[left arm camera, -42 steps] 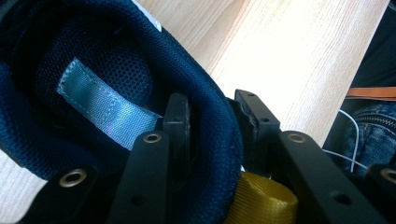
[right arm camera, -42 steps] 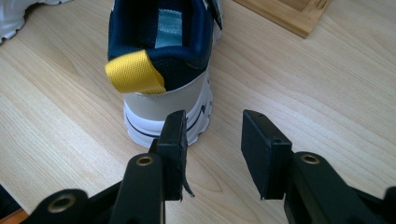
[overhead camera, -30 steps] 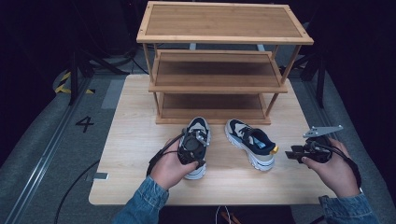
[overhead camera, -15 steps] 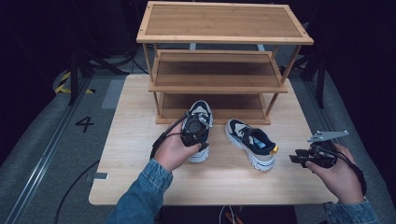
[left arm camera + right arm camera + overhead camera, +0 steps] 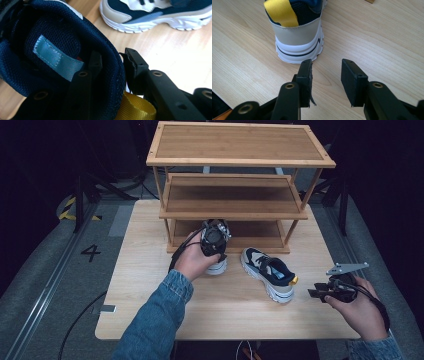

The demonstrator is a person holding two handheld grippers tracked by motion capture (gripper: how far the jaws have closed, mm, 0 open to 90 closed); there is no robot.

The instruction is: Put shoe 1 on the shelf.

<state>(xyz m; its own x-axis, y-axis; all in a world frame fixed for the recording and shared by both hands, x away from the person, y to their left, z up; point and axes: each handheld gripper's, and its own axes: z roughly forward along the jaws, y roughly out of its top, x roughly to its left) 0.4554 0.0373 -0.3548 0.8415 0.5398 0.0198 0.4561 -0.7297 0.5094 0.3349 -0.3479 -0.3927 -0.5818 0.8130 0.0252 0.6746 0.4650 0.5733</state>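
A navy, cream and white sneaker hangs from my left gripper, which is shut on its padded heel collar, one jaw inside the shoe and one outside, just above the yellow pull tab. In the high view this sneaker and the left gripper are at the front of the wooden shelf's bottom tier. The second sneaker lies on the table, heel toward the person. My right gripper is held just behind that heel. The right gripper is open with only bare table between its jaws.
The three-tier bamboo shelf stands at the far half of the light wooden table; its middle tier and bottom tier hold nothing. Dark floor with a painted number lies to the left.
My left hand has carried its sneaker away from the person toward the shelf's bottom tier, slightly raised. The right gripper has stayed near the other sneaker's heel.
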